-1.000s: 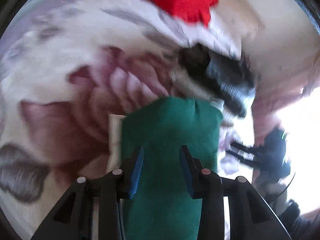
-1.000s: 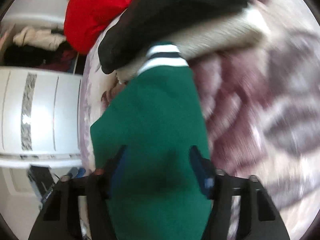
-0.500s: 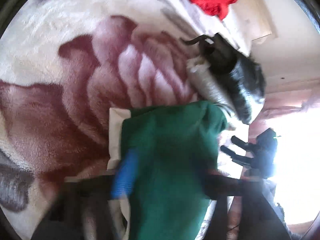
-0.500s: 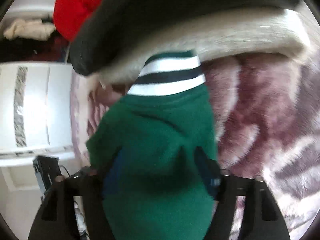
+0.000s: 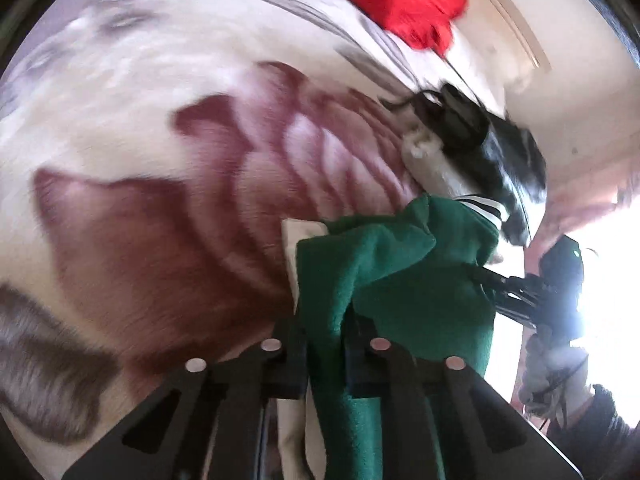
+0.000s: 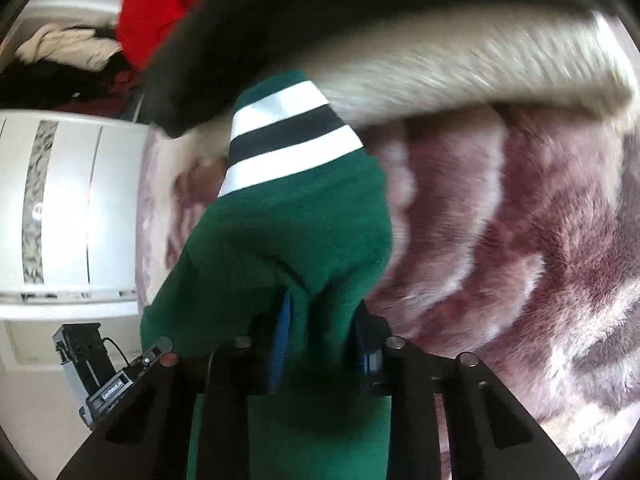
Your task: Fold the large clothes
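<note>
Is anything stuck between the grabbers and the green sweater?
No, nothing is in between. The left gripper is pinched shut right on the green sweater. The right gripper has the same sweater between its fingers, and its jaws are closing on the cloth.

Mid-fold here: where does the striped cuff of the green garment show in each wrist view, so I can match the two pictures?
Left wrist view: striped cuff is small, right of centre, at the far edge of the green garment, under the black and cream clothes.
Right wrist view: striped cuff is large, upper centre, above the green fabric.
Shared landmark: the red garment at the top of both.
</note>
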The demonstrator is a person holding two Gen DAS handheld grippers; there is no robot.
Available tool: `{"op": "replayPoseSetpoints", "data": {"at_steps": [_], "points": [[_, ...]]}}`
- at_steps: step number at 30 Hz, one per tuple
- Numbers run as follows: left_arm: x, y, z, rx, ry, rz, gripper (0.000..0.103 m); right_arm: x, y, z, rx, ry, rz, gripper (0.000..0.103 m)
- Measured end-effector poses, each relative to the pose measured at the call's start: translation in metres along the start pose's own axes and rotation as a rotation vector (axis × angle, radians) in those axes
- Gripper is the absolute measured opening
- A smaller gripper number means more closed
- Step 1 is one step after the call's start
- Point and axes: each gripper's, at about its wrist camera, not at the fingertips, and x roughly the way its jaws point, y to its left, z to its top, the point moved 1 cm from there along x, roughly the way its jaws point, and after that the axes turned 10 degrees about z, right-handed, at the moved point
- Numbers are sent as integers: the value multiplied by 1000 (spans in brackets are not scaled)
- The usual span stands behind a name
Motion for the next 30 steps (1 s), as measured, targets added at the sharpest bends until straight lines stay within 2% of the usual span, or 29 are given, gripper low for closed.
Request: {"op": "replayPoseSetpoints", "data": {"at_steps": [2, 4, 6, 7, 10, 12, 14, 16, 18, 19, 20, 21, 22, 23, 25, 27, 28, 30], "points": [[6, 23, -6, -68, 22, -19, 10, 10, 17, 0, -72, 23, -42, 29], [21, 36, -12, -109, 68, -38, 12, 30, 23, 4, -136, 80, -146, 30], [31, 37, -11, -105, 93, -32, 15, 43, 15, 12, -80, 125, -165, 37], [32, 33, -9, -88, 109, -26, 16, 42, 11, 15, -35, 131, -162, 41], [18, 22, -1, -53, 138, -3, 19, 13, 6, 17, 59, 77, -132, 41], [-4, 15, -1, -35, 117, -10, 19, -12, 10, 15, 76, 26, -87, 43], [-25, 5, -4, -5, 85, 19, 19, -25, 16, 6, 79, -2, -13, 48], [-54, -7, -14, 20, 46, -4, 19, -33, 15, -17, 68, 22, 66, 49], [-70, -14, -27, 47, 34, -21, 19, -20, 16, -42, 59, 124, 123, 49], [-70, -19, -39, 69, 39, -5, 20, -12, 14, -51, 57, 173, 142, 49], [-63, -21, -46, 85, 62, 13, 20, 3, 14, -62, 55, 212, 143, 49], [-48, -24, -53, 104, 102, 39, 20, 24, 11, -72, 55, 238, 105, 49], [-23, -20, -65, 125, 164, 103, 19, 45, 7, -80, 55, 253, 64, 49], [-4, -15, -73, 127, 201, 135, 21, 58, 0, -80, 60, 250, 43, 48], [14, -2, -79, 66, 222, 109, 23, 74, -17, -78, 118, 246, 31, 49], [6, 5, -75, 6, 223, 65, 23, 75, -16, -74, 186, 238, 35, 49], [-11, 6, -73, 9, 190, 56, 22, 68, -11, -74, 189, 225, 37, 51], [-42, 4, -75, 36, 134, 72, 20, 45, 6, -79, 128, 174, 25, 60]]}}
